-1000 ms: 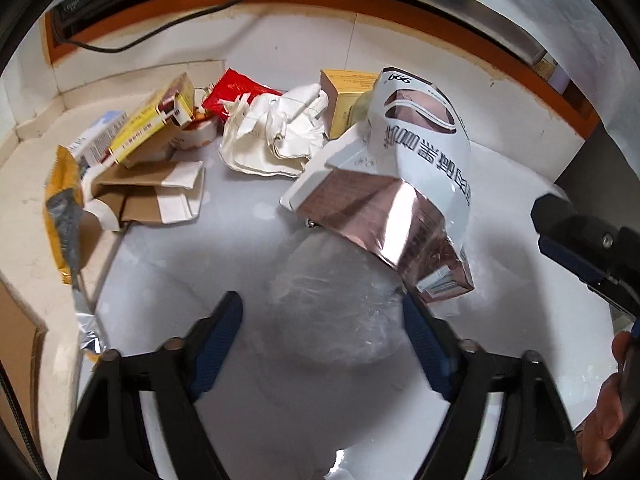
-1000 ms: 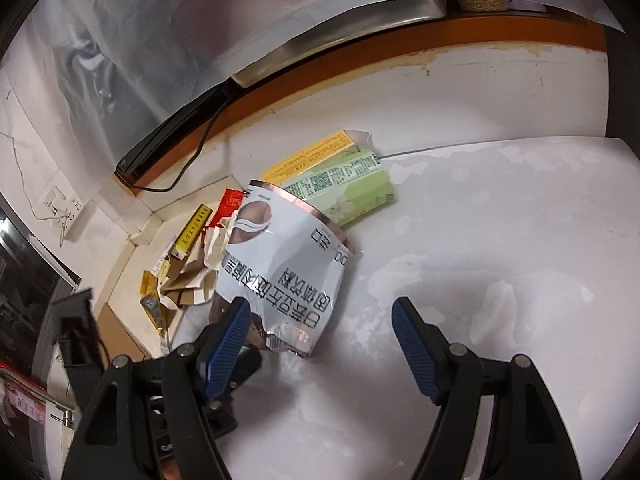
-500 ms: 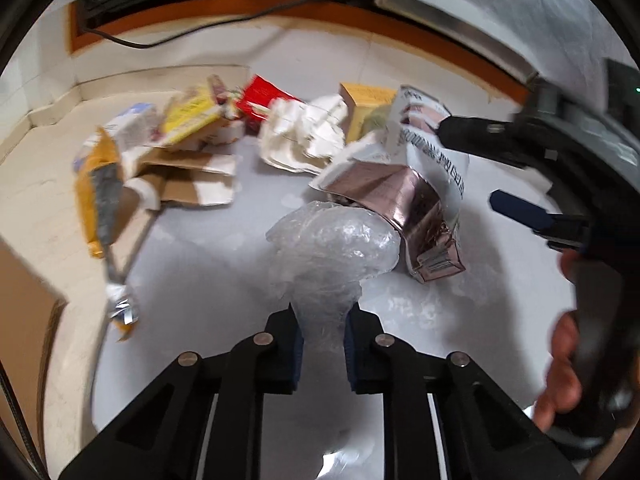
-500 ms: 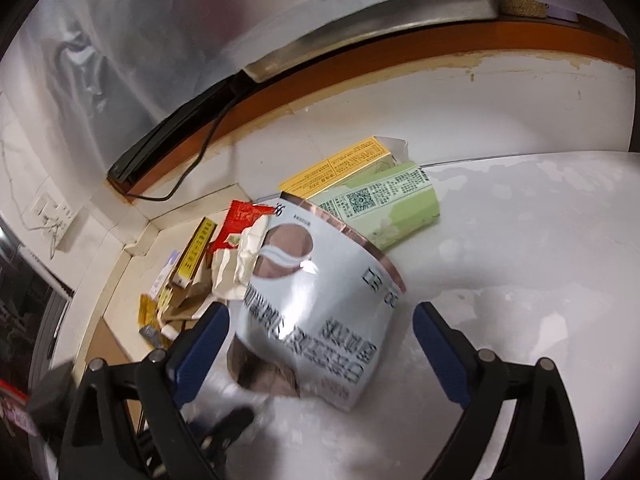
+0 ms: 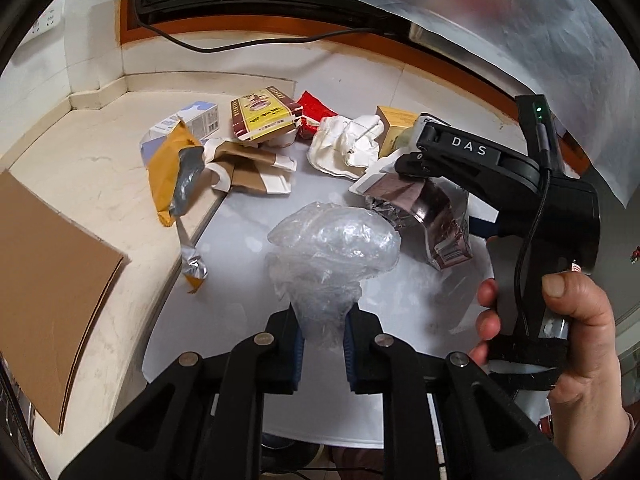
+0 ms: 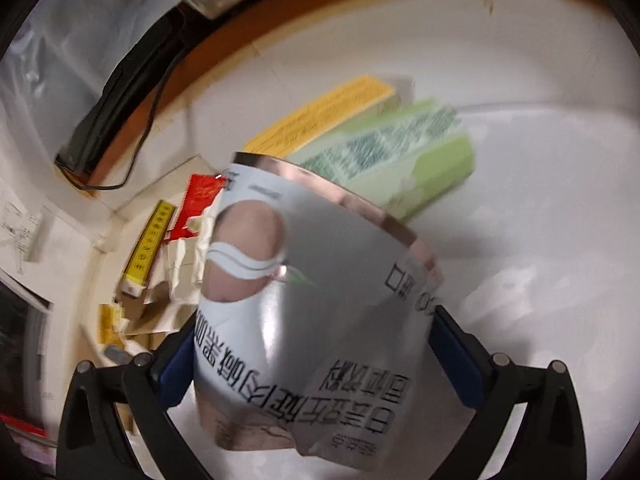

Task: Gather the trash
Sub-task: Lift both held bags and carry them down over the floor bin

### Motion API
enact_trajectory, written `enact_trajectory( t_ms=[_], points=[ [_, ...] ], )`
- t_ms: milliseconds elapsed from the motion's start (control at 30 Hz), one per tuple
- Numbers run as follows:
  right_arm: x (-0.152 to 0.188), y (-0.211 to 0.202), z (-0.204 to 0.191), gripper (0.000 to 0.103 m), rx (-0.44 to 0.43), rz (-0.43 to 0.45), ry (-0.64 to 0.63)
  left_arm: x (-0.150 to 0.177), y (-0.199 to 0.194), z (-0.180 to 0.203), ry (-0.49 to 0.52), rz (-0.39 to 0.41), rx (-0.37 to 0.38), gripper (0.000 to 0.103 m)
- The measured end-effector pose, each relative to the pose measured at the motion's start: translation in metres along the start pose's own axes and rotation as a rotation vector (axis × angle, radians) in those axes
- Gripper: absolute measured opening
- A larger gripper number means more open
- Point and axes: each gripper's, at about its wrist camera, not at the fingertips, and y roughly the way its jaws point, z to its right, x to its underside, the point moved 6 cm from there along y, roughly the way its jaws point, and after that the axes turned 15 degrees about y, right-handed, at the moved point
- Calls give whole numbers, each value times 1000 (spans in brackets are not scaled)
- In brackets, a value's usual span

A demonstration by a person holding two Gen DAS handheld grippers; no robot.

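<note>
- Crumpled clear plastic wrap (image 5: pixel 334 252) sits low centre of the left wrist view, its lower end pinched between the nearly closed blue pads of the left gripper (image 5: pixel 322 344).
- Silver-white foil pouch (image 6: pixel 316 320) fills the middle of the right wrist view, between the right gripper (image 6: pixel 308 344) fingers; the jaws are opening and stand wide, pads not visibly pressing it.
- Upper centre of the left view: white paper wad (image 5: pixel 346 148), yellow box (image 5: pixel 262 118), red wrapper (image 5: pixel 316 114).
- Lower right there, a hand (image 5: pixel 560 332) grips the right tool's handle.
</note>
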Motion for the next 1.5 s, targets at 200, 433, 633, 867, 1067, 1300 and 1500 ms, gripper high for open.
enact_trajectory(
  t_ms=[200, 433, 633, 867, 1067, 1300, 1500],
  points=[
    [4, -19, 9, 94, -84, -14, 58, 2, -2, -1, -15, -1, -3, 14],
    [17, -75, 33, 93, -209, 57, 103, 14, -28, -1, -27, 26, -7, 14],
    [42, -123, 41, 93, -288, 117, 86, 32, -56, -2, -45, 44, 4, 14],
    [100, -175, 41, 93, -359, 116, -13, 67, -95, 6, -35, 63, -3, 14],
    [150, -198, 29, 93, -371, 103, -150, 100, -118, 9, -50, 73, -6, 14],
    [210, -201, 35, 93, -345, 54, -301, 142, -132, 5, -80, 67, -38, 14],
    [252, -184, 45, 93, -283, -4, -412, 178, -121, 9, -91, 30, -67, 14]
  ],
)
